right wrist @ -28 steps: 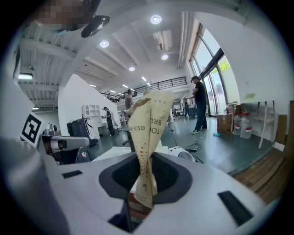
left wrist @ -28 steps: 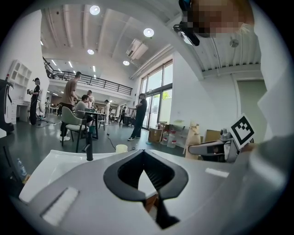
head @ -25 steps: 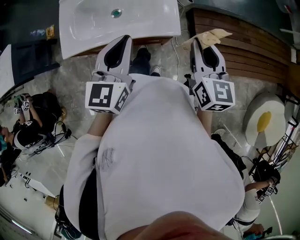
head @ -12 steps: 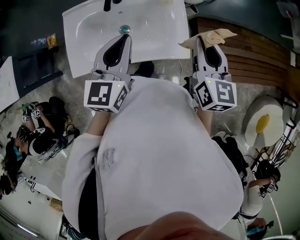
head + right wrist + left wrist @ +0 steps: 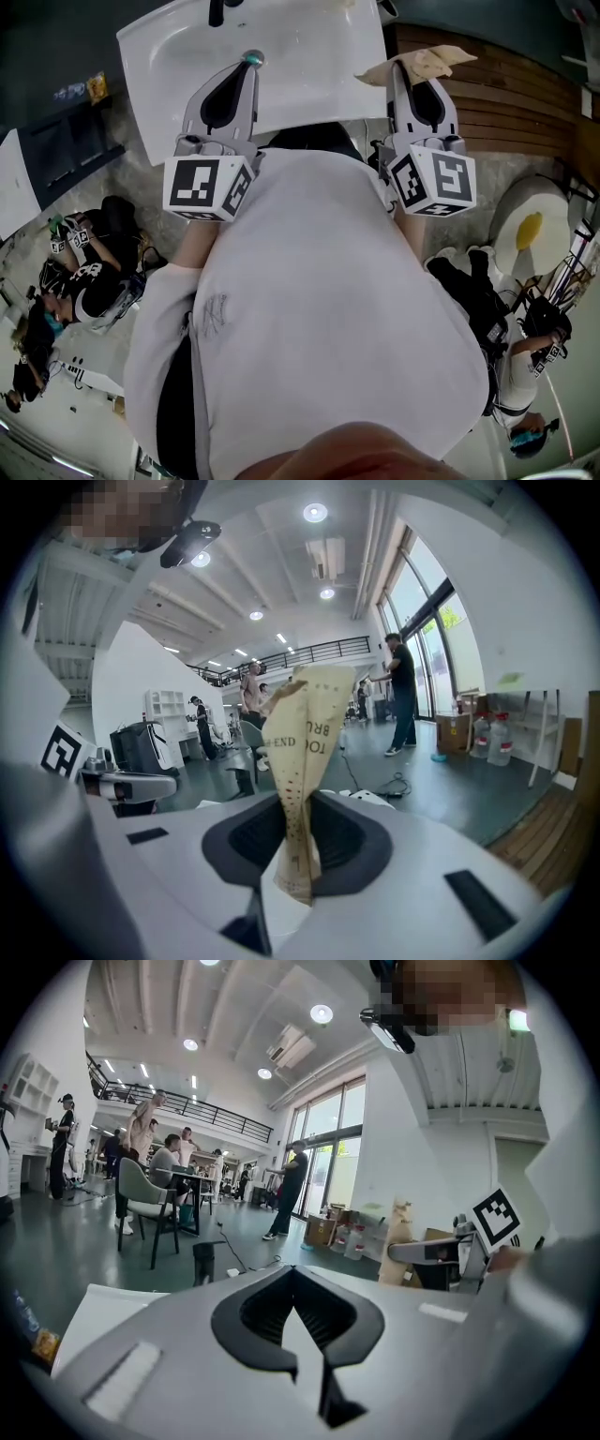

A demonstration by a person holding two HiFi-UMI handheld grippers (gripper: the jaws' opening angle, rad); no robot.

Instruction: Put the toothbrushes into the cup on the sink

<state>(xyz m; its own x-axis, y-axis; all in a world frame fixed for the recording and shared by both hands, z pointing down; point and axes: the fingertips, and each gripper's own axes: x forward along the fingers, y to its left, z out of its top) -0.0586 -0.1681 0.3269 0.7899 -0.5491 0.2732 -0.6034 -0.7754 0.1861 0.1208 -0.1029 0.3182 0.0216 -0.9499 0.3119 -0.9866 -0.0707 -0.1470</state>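
Two grippers reach out past the person's white shirt [image 5: 319, 309] toward a white sink [image 5: 309, 42] seen from above. The left gripper [image 5: 249, 69] has its tips over the sink's basin, just on the near side of the teal drain [image 5: 251, 58]. Its own view shows the jaws brought together at the tips with nothing between them, only the dark hollow behind the tips. The right gripper [image 5: 399, 71] is clamped on a tan paper toothbrush packet [image 5: 302, 752]. The packet stands up out of the jaws, creased and bent a little to the left at its top, with a row of small red dots down one fold and scraps of dark print. From above, the packet lies just off the sink's right edge, with one corner reaching over that edge and the rest above the wooden slats [image 5: 506, 94] beside the sink. Whether a brush is inside the paper cannot be told. Each gripper carries its marker cube [image 5: 208, 187] on the end away from the sink. On the floor [image 5: 150, 197] left of the sink, well apart from it, people [image 5: 80, 286] sit among cables.
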